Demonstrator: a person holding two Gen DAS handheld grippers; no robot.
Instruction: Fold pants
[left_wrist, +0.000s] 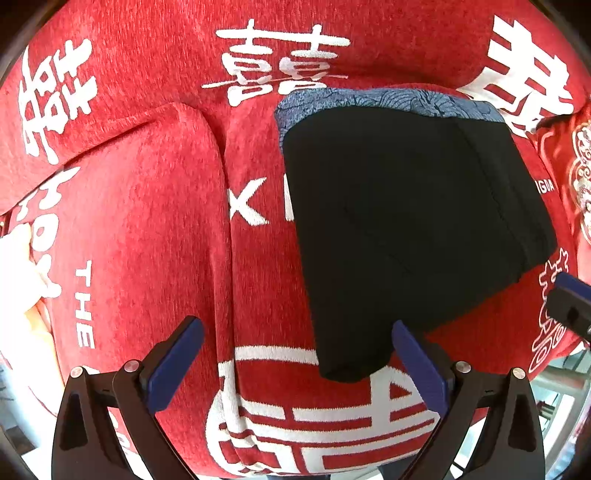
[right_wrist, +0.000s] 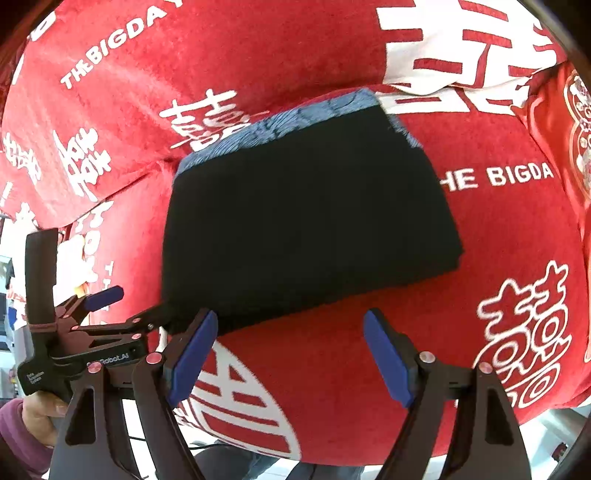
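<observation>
The black pants (left_wrist: 413, 229) lie folded into a compact rectangle on a red sofa cover, with a blue-grey patterned cloth (left_wrist: 388, 98) under their far edge. They also show in the right wrist view (right_wrist: 306, 225). My left gripper (left_wrist: 295, 354) is open and empty, its fingers straddling the near left corner of the pants without touching. My right gripper (right_wrist: 291, 354) is open and empty, just in front of the pants' near edge. The left gripper also shows at the left of the right wrist view (right_wrist: 107, 314), its fingers apart.
The red sofa cover (left_wrist: 147, 229) with white characters and lettering covers the seat and back cushions. A seam between seat cushions (left_wrist: 225, 236) runs left of the pants. A red embroidered cushion (right_wrist: 576, 122) sits at the right. The sofa's front edge is just below the grippers.
</observation>
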